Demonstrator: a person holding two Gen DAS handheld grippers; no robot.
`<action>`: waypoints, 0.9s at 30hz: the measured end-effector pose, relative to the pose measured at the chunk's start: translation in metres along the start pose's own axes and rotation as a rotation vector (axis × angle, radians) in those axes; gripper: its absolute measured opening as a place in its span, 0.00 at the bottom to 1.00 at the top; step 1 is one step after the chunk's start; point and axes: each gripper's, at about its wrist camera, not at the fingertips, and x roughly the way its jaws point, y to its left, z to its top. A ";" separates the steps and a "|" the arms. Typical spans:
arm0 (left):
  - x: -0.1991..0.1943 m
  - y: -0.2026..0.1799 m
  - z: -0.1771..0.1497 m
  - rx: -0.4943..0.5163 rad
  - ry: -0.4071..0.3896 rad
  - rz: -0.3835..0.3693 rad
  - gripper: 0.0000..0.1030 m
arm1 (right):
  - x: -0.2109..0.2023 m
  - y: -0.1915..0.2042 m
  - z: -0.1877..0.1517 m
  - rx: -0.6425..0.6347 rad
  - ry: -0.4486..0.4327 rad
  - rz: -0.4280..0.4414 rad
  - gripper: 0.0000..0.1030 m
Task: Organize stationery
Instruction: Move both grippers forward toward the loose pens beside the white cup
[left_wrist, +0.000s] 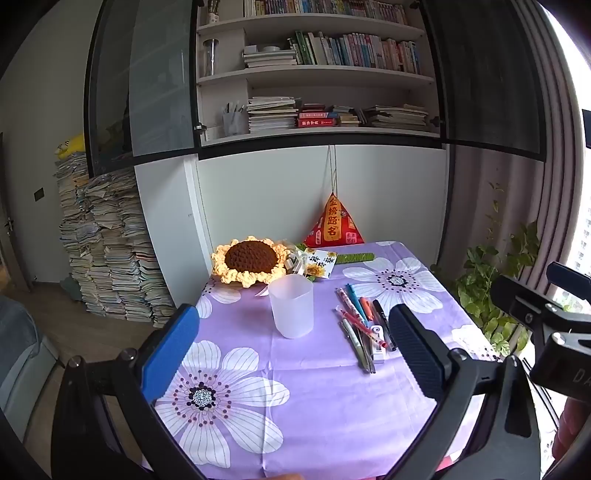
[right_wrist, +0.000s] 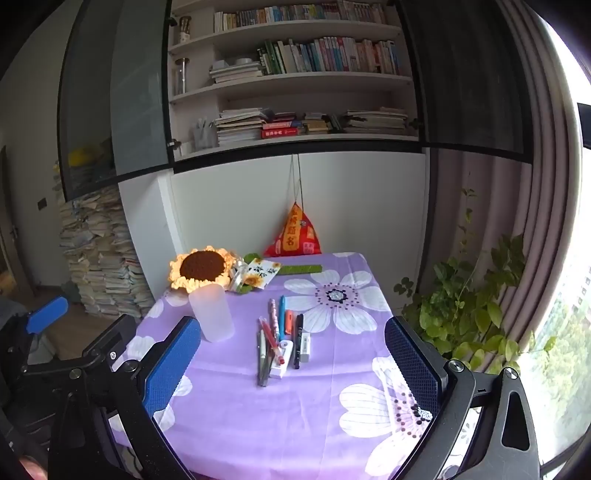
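Pens waiting by the cup

We held both grippers, left gripper (left_wrist: 295, 354) and right gripper (right_wrist: 295, 365), fingers spread, empty; best grab one pen (right_wrist: 282, 321) mid-barrel, then drop it upright into the cup (left_wrist: 291, 305).

Left gripper (left_wrist: 295, 350) and right gripper (right_wrist: 291, 363): side by side, jaws wide, empty, tilted slightly downward.

The red pyramid-shaped pouch (left_wrist: 333, 225) at the back of the worktop (left_wrist: 314, 387) bears the yellow-panel characters 金榜题名 in red; the sunflower card (left_wrist: 320, 263) in front of it carries dark brush characters too small to read. The book spines on the shelves (left_wrist: 314, 70) stay illegible.
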 end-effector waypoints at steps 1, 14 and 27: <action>0.000 0.000 0.000 -0.001 0.001 0.000 0.99 | 0.000 0.000 0.000 0.003 -0.002 0.007 0.97; 0.000 0.001 -0.005 -0.004 -0.005 -0.018 0.99 | 0.003 0.004 -0.003 0.001 0.007 0.011 0.97; -0.009 0.003 -0.001 0.000 -0.004 -0.038 0.99 | -0.010 0.005 -0.001 0.005 -0.010 0.000 0.97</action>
